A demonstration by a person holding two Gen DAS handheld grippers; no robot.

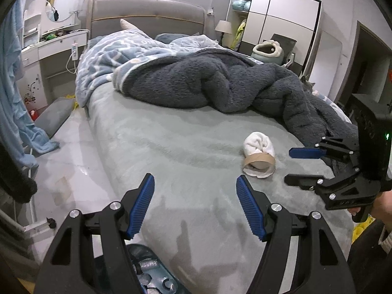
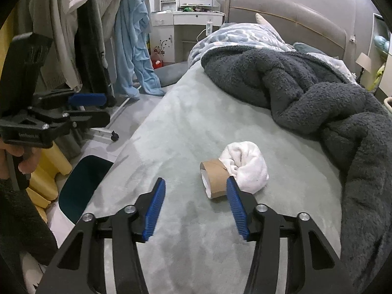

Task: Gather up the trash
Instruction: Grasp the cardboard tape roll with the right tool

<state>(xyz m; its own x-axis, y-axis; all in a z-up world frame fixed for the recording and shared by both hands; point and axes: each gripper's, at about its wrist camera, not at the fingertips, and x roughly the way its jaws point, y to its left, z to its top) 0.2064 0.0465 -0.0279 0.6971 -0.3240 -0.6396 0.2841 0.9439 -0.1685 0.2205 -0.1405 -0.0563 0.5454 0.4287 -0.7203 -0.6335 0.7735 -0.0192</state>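
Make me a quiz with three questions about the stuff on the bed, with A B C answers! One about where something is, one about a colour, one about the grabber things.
1. Where is the cardboard tube?
A. on the floor
B. on the bed's grey-green cover, up against the white cloth
C. under the dark blanket

2. What colour are the pads on the gripper fingers?
A. blue
B. red
C. yellow

3. What is the right gripper doing?
A. squeezing the tube
B. open, holding nothing
C. holding the blanket

Answers:
1. B: the tube lies on the bed cover touching the white cloth, apart from the dark blanket.
2. A: the finger pads are blue on both grippers.
3. B: its fingers stand apart with only the bed cover between them, the tube just past one fingertip. The left gripper is open too.
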